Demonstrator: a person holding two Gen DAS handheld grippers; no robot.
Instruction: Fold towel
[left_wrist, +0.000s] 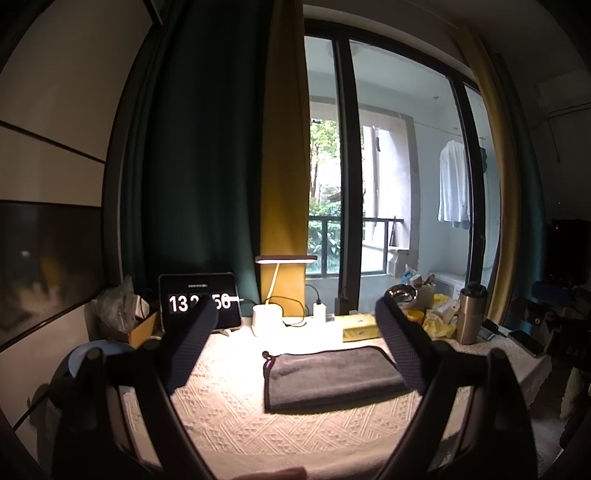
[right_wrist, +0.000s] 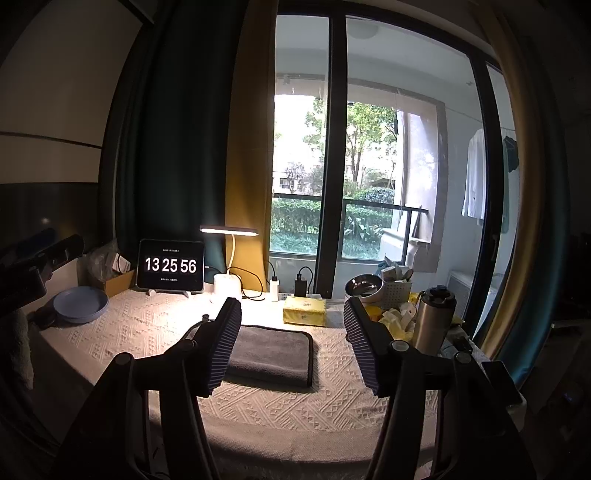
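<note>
A dark grey towel (left_wrist: 328, 376) lies folded into a flat rectangle on the cream knitted tablecloth (left_wrist: 236, 417). It also shows in the right wrist view (right_wrist: 271, 356). My left gripper (left_wrist: 295, 314) is open and empty, held above the table in front of the towel. My right gripper (right_wrist: 291, 314) is open and empty too, raised above the towel's near side; its left finger hides the towel's left edge. Neither gripper touches the towel.
At the back stand a tablet clock (right_wrist: 170, 266), a lit desk lamp (right_wrist: 229, 232), chargers, a yellow tissue pack (right_wrist: 304, 311), a steel bowl (right_wrist: 364, 287), a steel flask (right_wrist: 432, 319) and yellow clutter. A blue plate (right_wrist: 80, 304) sits at far left. A phone (left_wrist: 526, 341) lies at right.
</note>
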